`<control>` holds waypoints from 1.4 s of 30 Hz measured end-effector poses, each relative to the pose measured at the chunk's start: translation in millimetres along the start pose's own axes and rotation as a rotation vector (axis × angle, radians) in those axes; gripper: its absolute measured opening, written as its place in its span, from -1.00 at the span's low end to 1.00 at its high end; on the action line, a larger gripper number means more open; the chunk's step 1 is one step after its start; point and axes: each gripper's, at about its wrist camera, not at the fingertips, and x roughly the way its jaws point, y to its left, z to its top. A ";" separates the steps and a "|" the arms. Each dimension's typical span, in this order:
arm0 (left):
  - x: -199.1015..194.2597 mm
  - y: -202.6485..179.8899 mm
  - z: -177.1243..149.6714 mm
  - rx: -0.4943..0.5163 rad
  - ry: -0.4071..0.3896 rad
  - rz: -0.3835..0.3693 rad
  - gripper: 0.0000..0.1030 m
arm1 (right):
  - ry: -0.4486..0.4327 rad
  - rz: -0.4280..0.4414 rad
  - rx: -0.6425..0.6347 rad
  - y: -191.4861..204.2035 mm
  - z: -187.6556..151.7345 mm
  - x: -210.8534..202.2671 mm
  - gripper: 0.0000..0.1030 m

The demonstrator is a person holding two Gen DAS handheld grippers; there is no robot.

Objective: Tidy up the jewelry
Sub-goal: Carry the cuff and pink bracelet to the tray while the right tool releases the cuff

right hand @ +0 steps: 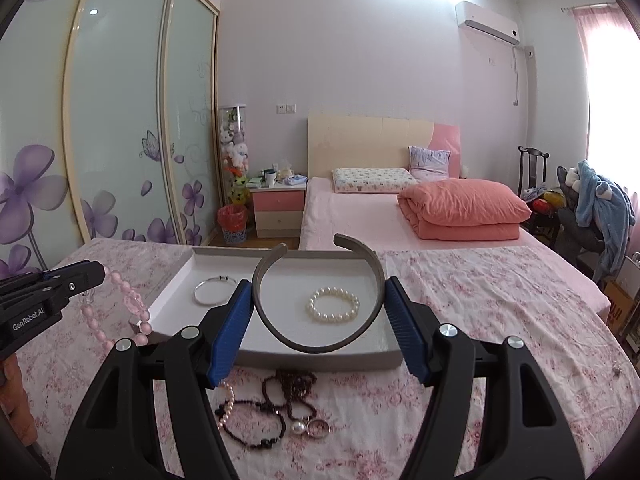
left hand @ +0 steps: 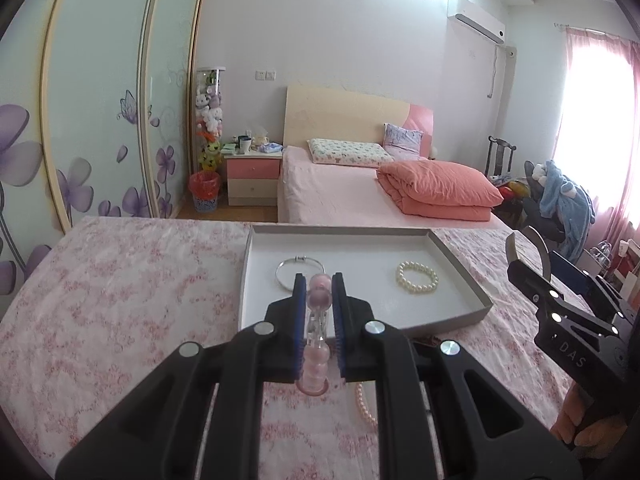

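**Both grippers loaded above the jewelry tray**

While the table draped in a pink floral cloth [right hand: 480,320] fills the foreground, a shallow white rectangular cardboard tray [right hand: 320,354] is seen lying flat on it, with a pink bed [left hand: 332,196] well behind. The right gripper [right hand: 320,300] is held above the near edge of the tray; its blue-padded jaws are spread wide and pressed against the two sides of a grey open-ended headband [right hand: 316,344], whose gap points away from the camera. The left gripper [left hand: 319,292] is held over the tray's near left corner, its jaws closed tightly on a bracelet of pink and clear beads [left hand: 319,300], which is seen hanging in a loop in the right wrist view [right hand: 132,304]. Inside the tray, a white pearl bracelet [right hand: 333,305] is laid toward the right and a thin silver bangle [right hand: 212,290] toward the left, well apart. On the cloth just in front of the tray, a dark beaded necklace [right hand: 294,388], a black bead bracelet [right hand: 256,426], a pale pink pearl strand [right hand: 228,406] and a small metal ring [right hand: 319,428] are gathered close together.
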 end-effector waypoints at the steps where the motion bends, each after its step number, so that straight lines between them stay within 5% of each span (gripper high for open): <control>1: 2.7 -1.6 2.0 0.005 -0.003 0.009 -0.74 | -0.005 0.001 0.001 -0.8 1.8 2.5 0.29; 16: 52.5 -15.6 24.0 0.065 0.003 0.101 -0.74 | -0.027 -0.011 0.013 -8.0 14.2 41.2 0.30; 42: 156.9 -8.9 29.9 0.033 0.116 0.098 -0.73 | 0.223 0.055 0.077 -7.0 -1.5 148.0 0.30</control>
